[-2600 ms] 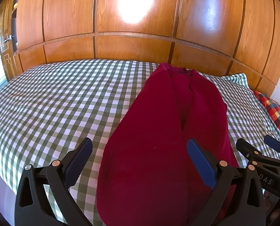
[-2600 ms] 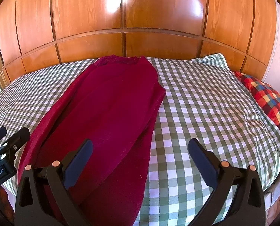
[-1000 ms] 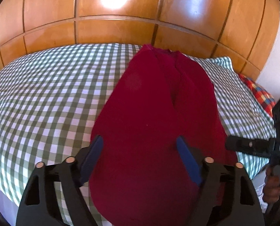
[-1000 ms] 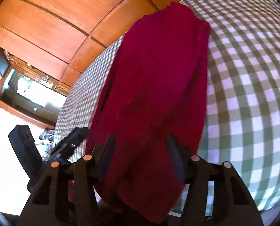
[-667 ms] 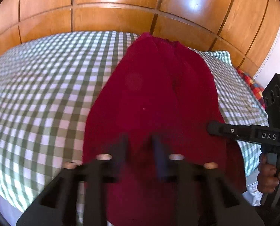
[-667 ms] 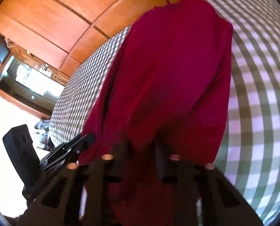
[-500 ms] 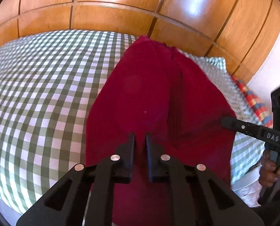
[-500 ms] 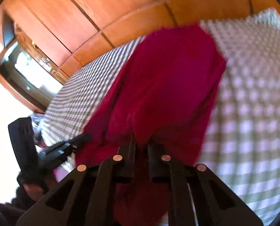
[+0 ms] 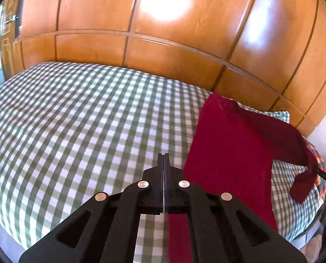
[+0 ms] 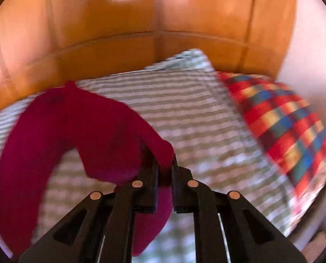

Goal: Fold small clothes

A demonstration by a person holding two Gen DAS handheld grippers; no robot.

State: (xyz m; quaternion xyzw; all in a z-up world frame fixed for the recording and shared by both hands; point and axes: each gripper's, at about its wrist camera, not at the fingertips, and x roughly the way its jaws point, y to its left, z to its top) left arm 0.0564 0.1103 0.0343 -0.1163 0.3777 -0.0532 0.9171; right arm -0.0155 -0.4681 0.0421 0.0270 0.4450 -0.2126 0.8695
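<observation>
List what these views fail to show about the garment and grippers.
- Left wrist view: the left gripper is shut, but its own body hides whether it pinches the red garment.
- Right wrist view: motion blur smears the garment's folds around the right gripper and the checked bedsheet.

Green-and-white checked bedspread covers the bed. Glossy wooden panelled wall behind it, bright light patches reflected high up. Red, blue and yellow plaid pillow at far right; blurred, possibly a folded blanket.
</observation>
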